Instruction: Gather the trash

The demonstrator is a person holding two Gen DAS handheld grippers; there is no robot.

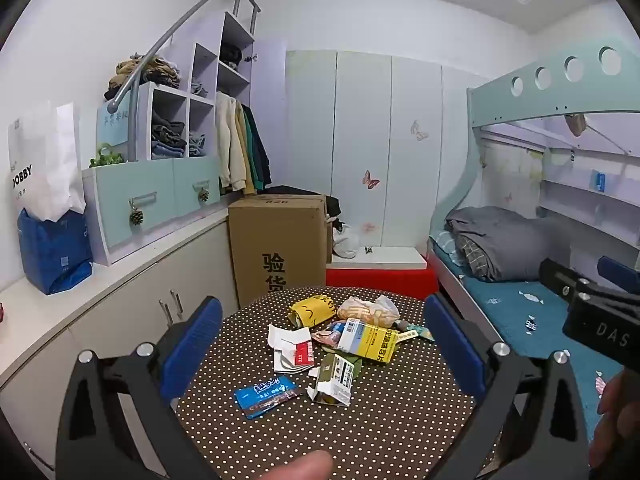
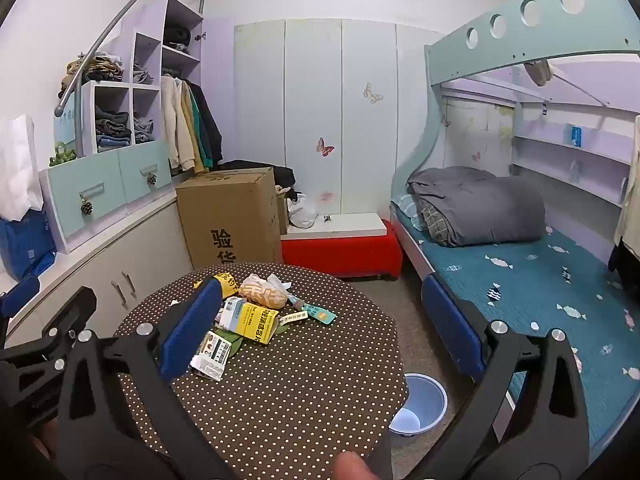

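Table: round brown table with white polka-dot cloth (image 1: 400, 420); I see the trash heaped at its middle.
Trash: flat blue snack wrapper (image 1: 267, 395), white-and-red torn paper packet (image 1: 294, 350), yellow-and-white medicine box (image 1: 366, 339), crumpled yellow wrapper (image 1: 314, 309); print too small for me to read.
Writing: tall brown cardboard box (image 1: 278, 246) marked "验货"; white paper bag (image 1: 42, 164) reads "OBBY".
Left gripper (image 1: 322, 344): fingers wide apart, empty, trash ahead between them.
Right gripper (image 2: 320, 328): fingers apart, empty; pale blue plastic bin (image 2: 420, 406) on the floor beside the table.
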